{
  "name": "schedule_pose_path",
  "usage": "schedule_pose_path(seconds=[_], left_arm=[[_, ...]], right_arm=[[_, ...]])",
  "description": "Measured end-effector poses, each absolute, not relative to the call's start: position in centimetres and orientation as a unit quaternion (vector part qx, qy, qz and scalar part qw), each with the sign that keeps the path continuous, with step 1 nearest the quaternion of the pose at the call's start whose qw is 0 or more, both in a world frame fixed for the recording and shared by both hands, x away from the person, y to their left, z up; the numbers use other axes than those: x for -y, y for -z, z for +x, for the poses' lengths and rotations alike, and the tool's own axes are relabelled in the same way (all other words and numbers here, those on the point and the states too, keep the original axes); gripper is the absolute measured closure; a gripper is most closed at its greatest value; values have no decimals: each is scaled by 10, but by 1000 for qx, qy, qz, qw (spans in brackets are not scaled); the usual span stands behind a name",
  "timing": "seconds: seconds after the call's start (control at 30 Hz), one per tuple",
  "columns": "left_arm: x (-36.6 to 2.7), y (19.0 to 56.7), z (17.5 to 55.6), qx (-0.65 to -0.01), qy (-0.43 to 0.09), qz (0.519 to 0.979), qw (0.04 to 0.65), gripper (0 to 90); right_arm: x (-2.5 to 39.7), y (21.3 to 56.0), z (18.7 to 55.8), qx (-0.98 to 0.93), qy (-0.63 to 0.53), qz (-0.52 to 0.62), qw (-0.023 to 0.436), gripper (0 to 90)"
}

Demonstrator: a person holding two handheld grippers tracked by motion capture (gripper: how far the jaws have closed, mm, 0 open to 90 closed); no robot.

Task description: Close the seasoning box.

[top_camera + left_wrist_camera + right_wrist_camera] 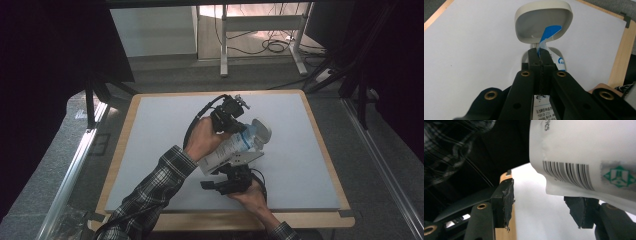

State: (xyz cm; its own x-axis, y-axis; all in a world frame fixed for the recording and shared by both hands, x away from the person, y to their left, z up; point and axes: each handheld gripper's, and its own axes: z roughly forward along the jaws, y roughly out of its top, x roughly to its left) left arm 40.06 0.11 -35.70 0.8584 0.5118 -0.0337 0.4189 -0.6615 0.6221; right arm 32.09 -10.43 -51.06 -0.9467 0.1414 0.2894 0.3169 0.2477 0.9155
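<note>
Grey-white bench (pixel 150 150) with a wooden edge, dark room around it, white desk legs and cables at the back of the high view. Person in a plaid sleeve (pixel 150 192) works over the middle of the bench with both hands.

White wipes pack (pixel 235 147) sits about bench centre, tilted, its flip lid (pixel 262 129) hinged open toward the far right. In the high view it looks lifted or propped rather than flat; can't tell for sure.

Left gripper (pixel 227 117) comes in from above the pack's lid end. Left gripper view: its fingers (pixel 534 58) are pressed fully together, pinching the lower end of a blue seal sticker (pixel 549 35). The sticker rises from the fingers up in front of the open lid's underside, its top end curled. Printed label of the pack shows just below the fingers.

Right gripper (pixel 227 182) sits on the near side of the pack, under its bottom end, held by the right hand (pixel 250 195). Right gripper view: fingers (pixel 507 202) are wide apart, and the pack's barcode end hangs above the gap, overlapping the top of the far finger. Contact there can't be told; nothing is clamped.
</note>
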Motion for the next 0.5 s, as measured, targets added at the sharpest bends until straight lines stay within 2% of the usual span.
schedule_pose_path(seconds=[0.5], left_arm=[[-22, 346, 372, -240, -73, 892, 376, 900]], right_arm=[[105, 524, 322, 805, 559, -197, 14, 385]])
